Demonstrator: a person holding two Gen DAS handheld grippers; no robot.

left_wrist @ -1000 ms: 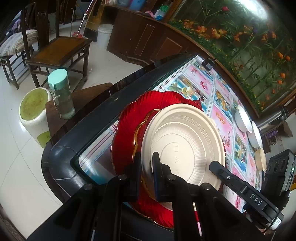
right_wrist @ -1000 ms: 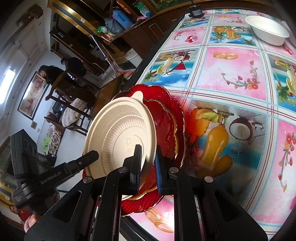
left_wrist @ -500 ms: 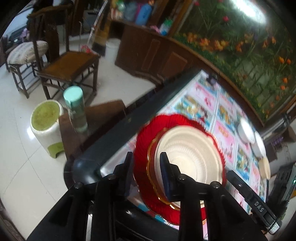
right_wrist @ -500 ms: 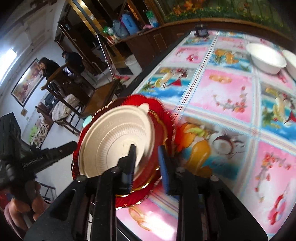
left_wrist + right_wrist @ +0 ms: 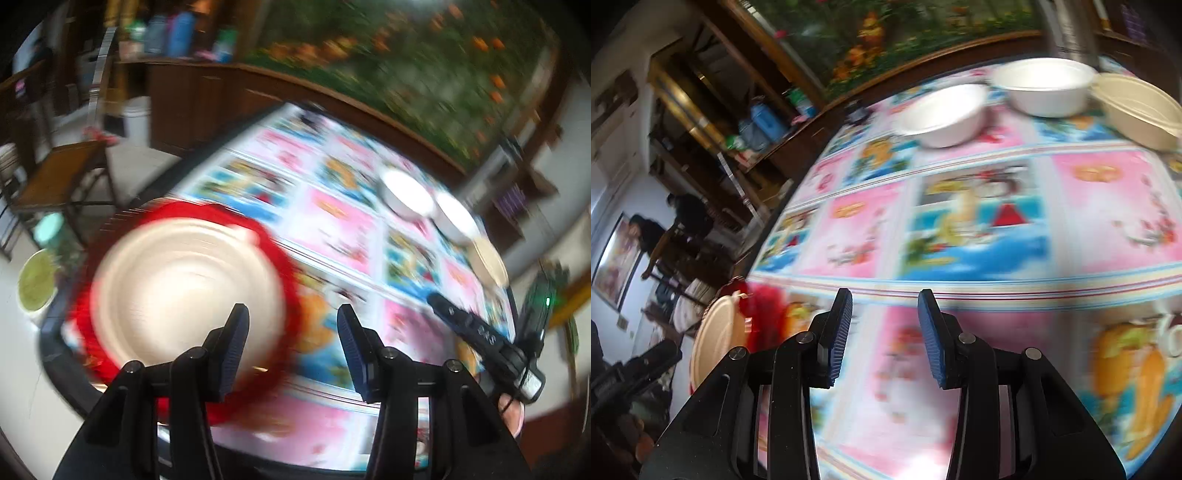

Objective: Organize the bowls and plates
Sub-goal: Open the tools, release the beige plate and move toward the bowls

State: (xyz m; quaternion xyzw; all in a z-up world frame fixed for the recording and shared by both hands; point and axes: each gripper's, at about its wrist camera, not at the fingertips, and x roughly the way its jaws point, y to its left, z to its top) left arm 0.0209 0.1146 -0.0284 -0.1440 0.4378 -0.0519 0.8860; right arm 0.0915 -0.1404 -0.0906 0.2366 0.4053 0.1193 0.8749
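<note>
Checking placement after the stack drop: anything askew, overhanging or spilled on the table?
One thing: the red plate carrying the cream plate sits right at the table's dark corner edge, with its rim apparently over the edge; blur keeps that uncertain. The two white bowls and cream bowl stand upright. No spill visible.

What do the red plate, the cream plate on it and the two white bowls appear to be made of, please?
Red plate: probably glossy plastic, judging by its saturated colour and scalloped rim; blur hides detail.
Cream plate: likely matte moulded pulp or disposable plastic, with pressed concentric rings.
White bowls: seemingly thin matte foam or plastic, plain and uniform.
</note>
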